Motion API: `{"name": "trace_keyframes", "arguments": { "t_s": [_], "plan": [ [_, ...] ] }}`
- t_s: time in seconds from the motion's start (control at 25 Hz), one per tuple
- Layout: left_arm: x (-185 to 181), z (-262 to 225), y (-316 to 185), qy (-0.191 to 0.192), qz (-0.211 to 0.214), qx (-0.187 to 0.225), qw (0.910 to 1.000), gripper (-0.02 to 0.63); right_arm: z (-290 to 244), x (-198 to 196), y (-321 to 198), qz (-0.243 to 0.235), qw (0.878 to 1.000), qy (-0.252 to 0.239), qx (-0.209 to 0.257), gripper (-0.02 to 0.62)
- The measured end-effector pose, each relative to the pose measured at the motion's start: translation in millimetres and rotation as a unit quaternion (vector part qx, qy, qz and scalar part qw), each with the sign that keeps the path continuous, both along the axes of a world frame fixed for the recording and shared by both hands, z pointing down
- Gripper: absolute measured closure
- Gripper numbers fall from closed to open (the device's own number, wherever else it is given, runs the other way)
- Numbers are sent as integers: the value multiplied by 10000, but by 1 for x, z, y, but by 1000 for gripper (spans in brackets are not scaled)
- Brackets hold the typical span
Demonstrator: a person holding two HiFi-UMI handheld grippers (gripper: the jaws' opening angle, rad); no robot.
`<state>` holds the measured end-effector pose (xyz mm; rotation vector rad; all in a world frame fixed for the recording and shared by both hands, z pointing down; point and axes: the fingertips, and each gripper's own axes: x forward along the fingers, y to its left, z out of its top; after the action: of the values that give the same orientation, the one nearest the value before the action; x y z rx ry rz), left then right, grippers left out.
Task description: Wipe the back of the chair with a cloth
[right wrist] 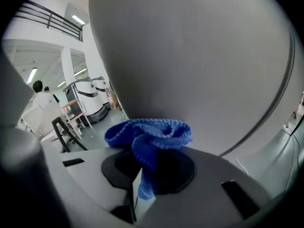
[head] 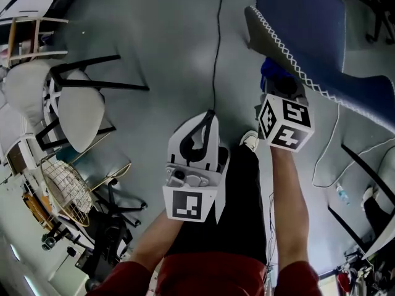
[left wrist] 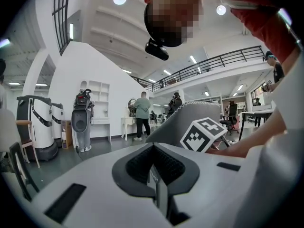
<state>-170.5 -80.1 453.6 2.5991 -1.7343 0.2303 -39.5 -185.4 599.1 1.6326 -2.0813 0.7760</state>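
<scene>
The blue cloth [right wrist: 149, 137] sat bunched at the lower centre of the right gripper view, pinched between the fingers of the right gripper [right wrist: 142, 177], with one end hanging down into the slot between them. Its bunched top lay against the grey chair back [right wrist: 190, 56], which filled most of the upper frame. In the head view, the cloth [head: 271, 73] showed as a small blue patch right of centre, just beyond the right gripper [head: 281, 88] and touching the stitched edge of the chair back [head: 262, 32] at the upper right. The left gripper [head: 207, 125] was held lower, near the middle of the frame, well apart from the chair. The left gripper view showed its fingers [left wrist: 154, 175] pressed together with nothing between them. Beyond them, at the centre right of that view, the grey chair back [left wrist: 190, 115] rose behind the right gripper's marker cube [left wrist: 202, 134]. A black cable [head: 217, 42] ran down the grey floor [head: 166, 36] at the top centre, and a white chair [head: 80, 113] stood at the left.
</scene>
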Motion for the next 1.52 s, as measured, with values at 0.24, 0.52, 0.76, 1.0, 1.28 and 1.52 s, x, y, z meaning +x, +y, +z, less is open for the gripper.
{"name": "trace_keyframes", "arguments": {
  "t_s": [0.24,0.52,0.76,1.0,1.28,1.52],
  "plan": [
    [3,35,-8,14,79,-118,9999,592,74,1,-18,77,9996,72,-263,534],
    [-1,54,-11,-116,142,-140,9997,593,144,-6,-33,75,9989,232,-409,534],
    [0,55,-8,-178,104,-225,9995,592,153,-6,-31,-40,9983,229,-529,534],
    [4,30,-10,-171,102,-140,9997,592,126,-2,-8,-35,9984,149,-547,534],
    [6,-30,2,-172,113,-230,9995,592,36,10,61,22,9986,-52,-529,534],
    [16,-96,5,-77,366,-489,9981,592,-89,23,102,47,9997,-98,-199,534]
  ]
}}
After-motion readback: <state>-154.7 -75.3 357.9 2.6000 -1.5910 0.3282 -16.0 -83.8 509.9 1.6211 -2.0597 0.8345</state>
